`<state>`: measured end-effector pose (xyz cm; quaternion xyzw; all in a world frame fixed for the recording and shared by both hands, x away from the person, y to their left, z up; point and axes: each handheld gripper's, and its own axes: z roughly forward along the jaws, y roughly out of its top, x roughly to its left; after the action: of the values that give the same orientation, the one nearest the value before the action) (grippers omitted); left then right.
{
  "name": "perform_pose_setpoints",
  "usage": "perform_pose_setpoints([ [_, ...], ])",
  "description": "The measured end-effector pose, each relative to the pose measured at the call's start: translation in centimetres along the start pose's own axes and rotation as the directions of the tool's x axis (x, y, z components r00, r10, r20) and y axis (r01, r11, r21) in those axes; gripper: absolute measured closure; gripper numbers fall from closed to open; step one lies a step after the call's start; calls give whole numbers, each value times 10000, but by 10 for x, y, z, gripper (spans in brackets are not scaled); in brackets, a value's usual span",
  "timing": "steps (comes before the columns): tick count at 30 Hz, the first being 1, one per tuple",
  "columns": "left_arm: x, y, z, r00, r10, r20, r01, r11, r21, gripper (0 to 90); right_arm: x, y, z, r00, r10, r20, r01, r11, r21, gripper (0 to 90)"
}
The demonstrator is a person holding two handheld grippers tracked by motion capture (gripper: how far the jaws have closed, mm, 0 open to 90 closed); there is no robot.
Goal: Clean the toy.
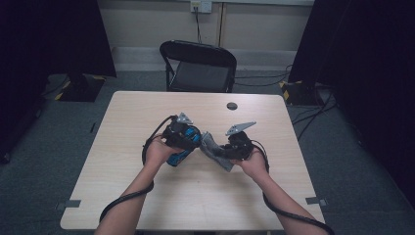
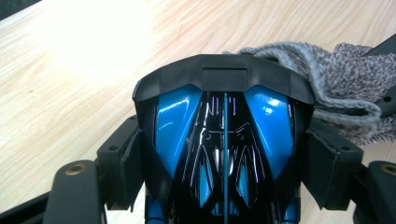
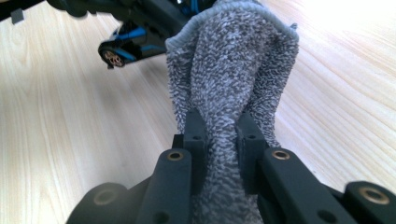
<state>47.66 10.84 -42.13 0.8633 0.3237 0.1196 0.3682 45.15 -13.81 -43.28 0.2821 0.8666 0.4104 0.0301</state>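
Note:
A glossy blue and black toy car sits between the two black jaws of my left gripper, whose pads press on its sides. In the high view that gripper holds the car just above the middle of the table. My right gripper is shut on a grey knitted cloth, which reaches up to the car's wheel end. From above, the cloth hangs between the two grippers, with the right gripper beside it. The cloth lies against the car's front right edge.
The light wooden table has a small dark round cap near its far edge. A black folding chair stands behind the table. Cables trail from both grippers over the near edge.

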Motion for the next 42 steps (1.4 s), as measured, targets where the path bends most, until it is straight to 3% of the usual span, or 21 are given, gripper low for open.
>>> perform_pose_setpoints([
  [4, 1, 2, -8, 10000, -14, 18, 15, 9999, -169, 256, -7, -3, -7, 9997, 185, 189, -185, 9998, -8, 788],
  [8, -3, 6, -15, 9997, 234, 98, -232, 9995, -206, 256, -21, 0, -16, 9958, 605, 688, -593, 9981, -193, 788],
  [14, -11, 11, -14, 9984, 305, 483, -287, 9989, -369, 256, -41, 19, -29, 9786, 1402, 1507, -1316, 9891, -657, 788],
  [17, -16, 13, -12, 9975, 396, 586, -376, 9986, -363, 256, -44, 30, -28, 9749, 1419, 1714, -1323, 9890, -661, 788],
  [19, -19, 15, -10, 9966, 461, 678, -436, 9983, -381, 256, -43, 38, -26, 9748, 1424, 1718, -1328, 9889, -664, 788],
  [27, -28, 22, -5, 9939, 610, 920, -576, 9976, -388, 256, -27, 59, -6, 9872, 719, 1420, -687, 9973, -273, 788],
  [33, -23, 19, -4, 9951, 557, 813, -538, 9982, -251, 256, -18, 57, 2, 9952, 377, 900, -374, 9993, -51, 789],
  [42, -15, 16, -5, 9978, 405, 525, -398, 9991, -152, 256, -14, 51, 0, 9975, 208, 678, -199, 9997, -148, 789],
])
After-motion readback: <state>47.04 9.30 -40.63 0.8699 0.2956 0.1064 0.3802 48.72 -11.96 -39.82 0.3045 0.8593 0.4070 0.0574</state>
